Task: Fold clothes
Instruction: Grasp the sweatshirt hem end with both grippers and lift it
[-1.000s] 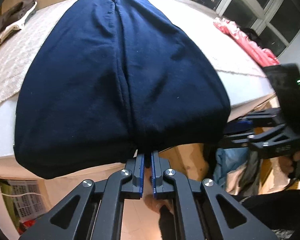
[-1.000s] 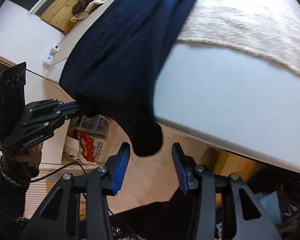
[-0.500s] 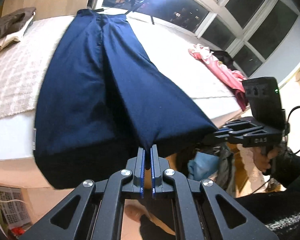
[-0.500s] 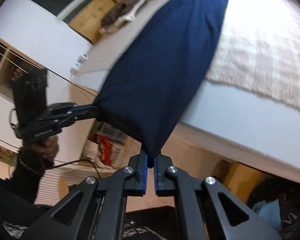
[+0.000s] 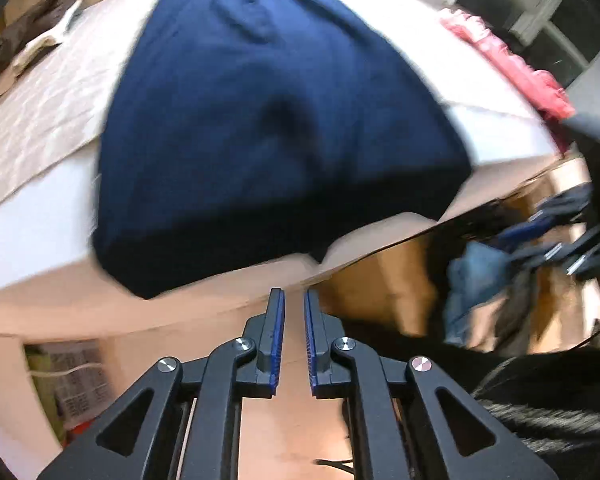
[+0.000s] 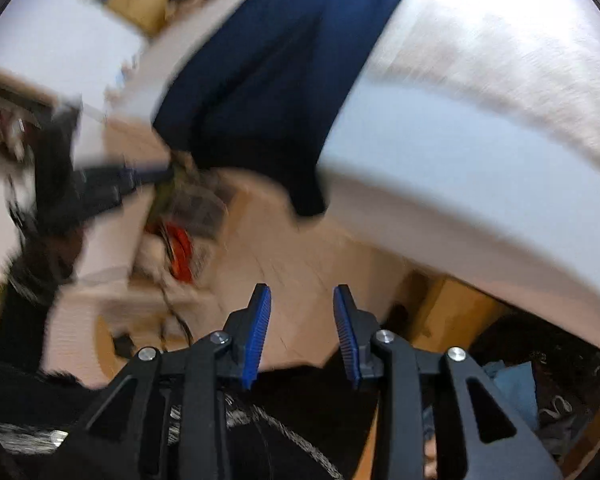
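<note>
Motion blur smears both views. Your left hand-held gripper [image 5: 291,300] has let go, its jaws slightly parted around nothing. Your right hand-held gripper [image 6: 302,294] has just been opening and holds nothing. The navy garment [image 5: 268,120] lies spread on the bed [image 5: 40,224], its hem drooping over the edge.
</note>
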`<action>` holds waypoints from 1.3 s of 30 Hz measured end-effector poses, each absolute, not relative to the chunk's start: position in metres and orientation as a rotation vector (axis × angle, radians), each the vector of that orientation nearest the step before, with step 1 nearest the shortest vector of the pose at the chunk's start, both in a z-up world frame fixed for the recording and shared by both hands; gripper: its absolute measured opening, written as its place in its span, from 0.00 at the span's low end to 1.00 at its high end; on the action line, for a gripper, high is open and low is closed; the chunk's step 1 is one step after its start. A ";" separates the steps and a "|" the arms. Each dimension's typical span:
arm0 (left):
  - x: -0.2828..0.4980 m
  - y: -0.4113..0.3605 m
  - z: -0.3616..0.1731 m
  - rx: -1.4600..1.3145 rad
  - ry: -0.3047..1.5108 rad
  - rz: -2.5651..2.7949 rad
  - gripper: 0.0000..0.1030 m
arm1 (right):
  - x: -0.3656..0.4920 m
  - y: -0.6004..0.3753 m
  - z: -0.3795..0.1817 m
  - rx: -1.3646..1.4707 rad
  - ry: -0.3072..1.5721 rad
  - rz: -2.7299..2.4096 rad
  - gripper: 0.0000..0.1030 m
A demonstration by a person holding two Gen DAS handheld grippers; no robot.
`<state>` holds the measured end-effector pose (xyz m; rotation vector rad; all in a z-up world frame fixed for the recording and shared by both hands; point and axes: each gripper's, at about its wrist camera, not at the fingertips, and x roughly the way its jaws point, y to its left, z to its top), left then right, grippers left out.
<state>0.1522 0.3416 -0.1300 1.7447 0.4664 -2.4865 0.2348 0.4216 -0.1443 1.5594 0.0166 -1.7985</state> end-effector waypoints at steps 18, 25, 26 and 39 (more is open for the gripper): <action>-0.019 0.313 -0.078 1.517 0.319 -2.639 0.11 | 0.004 0.321 -0.101 1.386 0.138 -2.089 0.22; -0.075 0.281 -0.109 1.589 0.328 -2.592 0.10 | -0.023 0.338 -0.121 1.424 0.286 -2.037 0.08; -0.074 0.277 -0.109 1.588 0.325 -2.594 0.07 | -0.025 0.344 -0.119 1.442 0.286 -2.034 0.09; 0.040 0.232 -0.045 1.378 0.648 -2.503 0.19 | 0.028 0.390 -0.109 1.416 -0.203 -1.921 0.31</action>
